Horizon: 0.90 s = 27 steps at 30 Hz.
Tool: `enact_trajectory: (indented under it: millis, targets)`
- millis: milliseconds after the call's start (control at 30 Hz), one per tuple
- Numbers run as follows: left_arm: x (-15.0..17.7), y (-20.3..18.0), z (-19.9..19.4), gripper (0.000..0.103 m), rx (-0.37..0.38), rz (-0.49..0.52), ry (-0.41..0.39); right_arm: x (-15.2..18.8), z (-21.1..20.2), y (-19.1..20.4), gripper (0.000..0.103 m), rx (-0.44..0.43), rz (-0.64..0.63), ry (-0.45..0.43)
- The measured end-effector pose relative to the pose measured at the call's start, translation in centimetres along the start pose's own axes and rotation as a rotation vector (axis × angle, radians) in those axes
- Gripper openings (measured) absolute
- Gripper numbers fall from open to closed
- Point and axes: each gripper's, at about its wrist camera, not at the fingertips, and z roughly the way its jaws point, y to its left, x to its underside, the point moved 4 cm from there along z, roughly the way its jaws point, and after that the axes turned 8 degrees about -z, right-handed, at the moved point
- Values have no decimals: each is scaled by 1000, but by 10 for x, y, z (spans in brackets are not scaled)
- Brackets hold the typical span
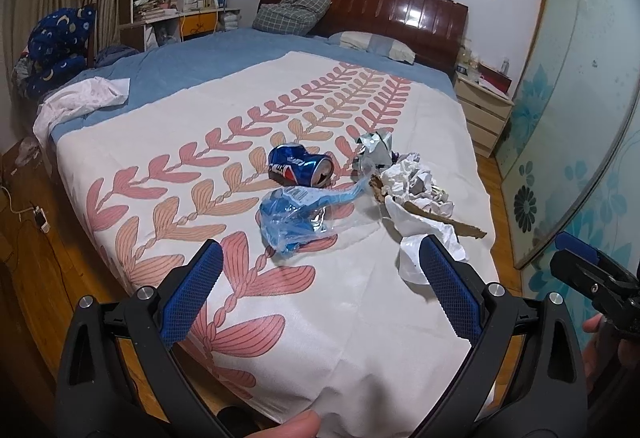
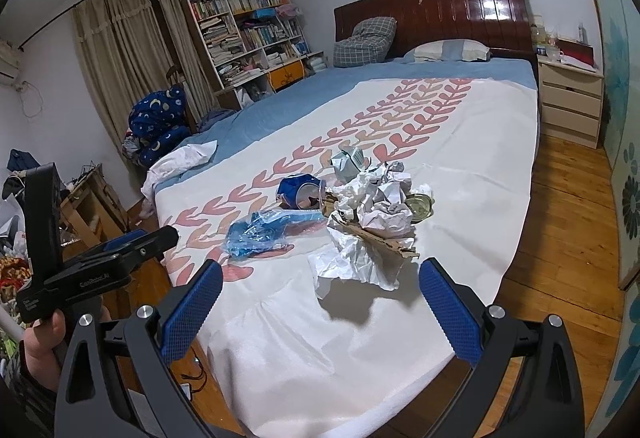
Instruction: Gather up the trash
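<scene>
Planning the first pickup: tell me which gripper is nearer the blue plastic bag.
Left. The left gripper sits just before the blue plastic bag; the right gripper is off to its right.

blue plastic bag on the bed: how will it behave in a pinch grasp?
The blue plastic bag looks thin and crumpled, so probably floppy: it should collapse and drape from the gripper. Likely very light. The glossy film may slip, and its long tail toward the crushed can may trail.
</scene>
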Motion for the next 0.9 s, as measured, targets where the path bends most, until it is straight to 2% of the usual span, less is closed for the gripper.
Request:
enact_trajectory:
  millis: [200,567,667,733,867,900]
  targets:
    - [-1,2,-1,97,-2,-2,-3,1,0,-3,97,8,9,5]
    - [-1,3,2,97,-10,-1,-2,-1,19,7,96,-60,-22,40]
    - [-1,7,5,97,-18,-8,7,-3,45,13,91,-73,-50,100]
    - [-1,11,9,97,-29,-11,18,-2,69,15,90,-51,-67,164]
    - [-2,18,21,97,-52,-17,40,1,110,11,88,-49,-40,267]
    - [-1,21,25,97,-55,-25,49,3,122,7,82,-46,-29,297]
